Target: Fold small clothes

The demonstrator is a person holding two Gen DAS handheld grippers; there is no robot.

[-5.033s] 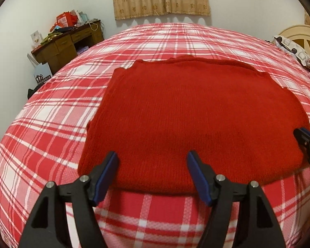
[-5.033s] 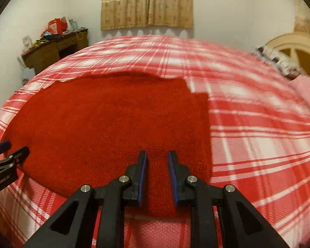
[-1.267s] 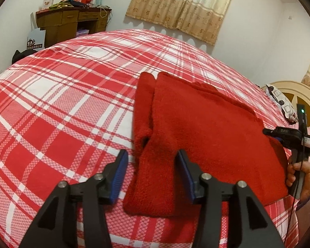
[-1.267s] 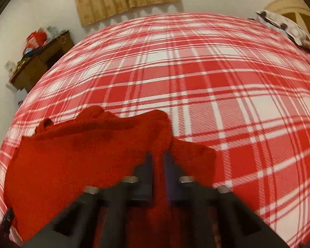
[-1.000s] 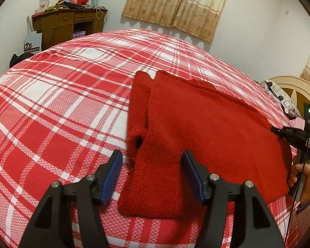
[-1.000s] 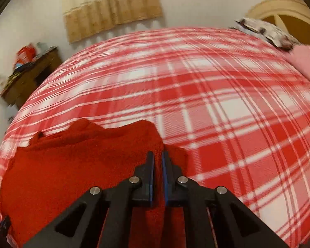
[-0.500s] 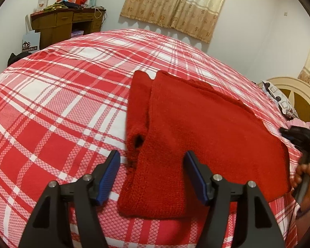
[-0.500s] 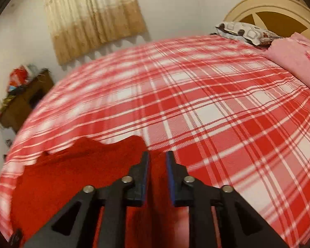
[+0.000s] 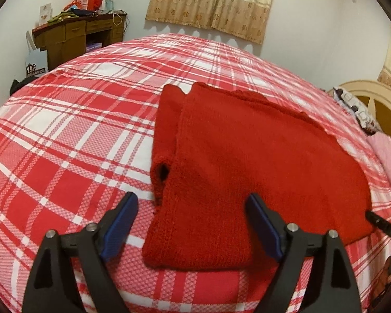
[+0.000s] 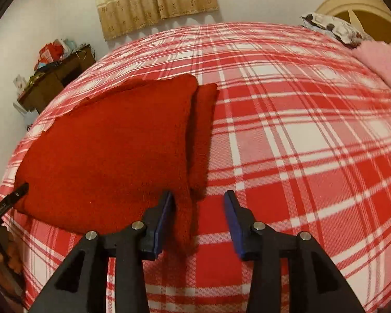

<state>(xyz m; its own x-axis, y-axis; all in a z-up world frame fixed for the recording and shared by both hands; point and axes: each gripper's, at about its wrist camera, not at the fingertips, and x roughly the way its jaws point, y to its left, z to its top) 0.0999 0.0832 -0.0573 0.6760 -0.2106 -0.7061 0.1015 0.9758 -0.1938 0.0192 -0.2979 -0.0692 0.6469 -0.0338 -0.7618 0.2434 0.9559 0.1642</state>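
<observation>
A red knitted sweater lies folded on the red and white plaid bed, a sleeve showing along its left edge. My left gripper hangs just above the sweater's near left corner, jaws opening wide, pads clear of the cloth. In the right wrist view the same sweater fills the left half. My right gripper is at its near right corner, jaws opening. The cloth's edge lies between the pads beside the left one, not pinched. Each gripper's tip shows at the other view's edge.
A wooden desk with clutter stands at the far left by the wall. A curtain hangs behind the bed. A cream headboard, a patterned pillow and a pink blanket lie at the right.
My right gripper let go of the sweater's edge, opened and drew back toward the near right corner. My left gripper's jaws spread wider and stayed in place.
</observation>
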